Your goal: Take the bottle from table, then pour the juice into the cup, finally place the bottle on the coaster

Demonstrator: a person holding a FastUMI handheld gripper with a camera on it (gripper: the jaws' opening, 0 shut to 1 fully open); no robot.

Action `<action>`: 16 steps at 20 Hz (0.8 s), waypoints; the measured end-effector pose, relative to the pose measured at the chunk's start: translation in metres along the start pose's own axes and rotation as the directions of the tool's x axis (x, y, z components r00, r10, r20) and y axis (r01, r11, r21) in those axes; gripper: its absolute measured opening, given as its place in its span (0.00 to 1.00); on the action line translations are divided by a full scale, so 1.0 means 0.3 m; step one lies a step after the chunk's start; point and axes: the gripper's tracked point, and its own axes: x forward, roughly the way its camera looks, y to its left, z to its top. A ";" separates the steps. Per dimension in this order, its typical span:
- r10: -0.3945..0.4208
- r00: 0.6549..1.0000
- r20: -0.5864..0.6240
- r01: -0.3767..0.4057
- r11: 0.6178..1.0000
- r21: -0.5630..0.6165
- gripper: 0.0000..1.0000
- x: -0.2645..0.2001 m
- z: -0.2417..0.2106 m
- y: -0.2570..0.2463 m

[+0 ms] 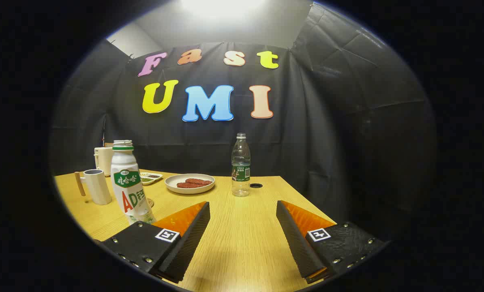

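Note:
A white juice bottle point(127, 182) with a green label and green neck ring stands upright on the wooden table point(242, 243). It is just outside my left finger point(185, 231), which hides part of its base. A white cup point(97, 186) with a wooden handle stands to the left of the bottle, slightly farther back. A sliver of a small flat round thing point(150, 202), perhaps the coaster, peeks out behind the bottle's right side. My gripper point(243, 205) is open over the table with nothing between its fingers.
A clear water bottle point(240, 164) stands beyond the fingers, near a dark round hole point(256, 185) in the table. A white plate point(189, 183) of reddish food lies between the two bottles. A small tray point(150, 177) and a white kettle point(103, 159) sit at the back left.

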 end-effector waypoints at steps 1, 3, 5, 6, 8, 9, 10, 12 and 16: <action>-0.007 1.000 0.011 0.007 1.000 -0.004 0.99 0.016 0.007 -0.004; -0.043 0.998 0.052 0.044 0.999 -0.016 0.99 0.044 0.046 -0.028; -0.059 0.994 0.094 0.058 0.998 0.014 0.99 0.061 0.100 -0.030; -0.052 0.994 0.101 0.049 0.998 0.032 0.99 0.064 0.120 -0.016; -0.037 0.992 0.124 0.034 0.999 0.030 0.99 0.063 0.158 0.012; -0.030 0.992 0.126 0.028 0.999 0.021 0.99 0.054 0.178 0.027; -0.021 0.992 0.125 0.018 1.000 0.018 0.99 0.041 0.198 0.049; 0.011 0.991 0.133 -0.015 0.999 0.032 0.99 0.008 0.245 0.099; 0.062 0.989 0.136 -0.067 0.997 0.035 0.99 -0.061 0.314 0.187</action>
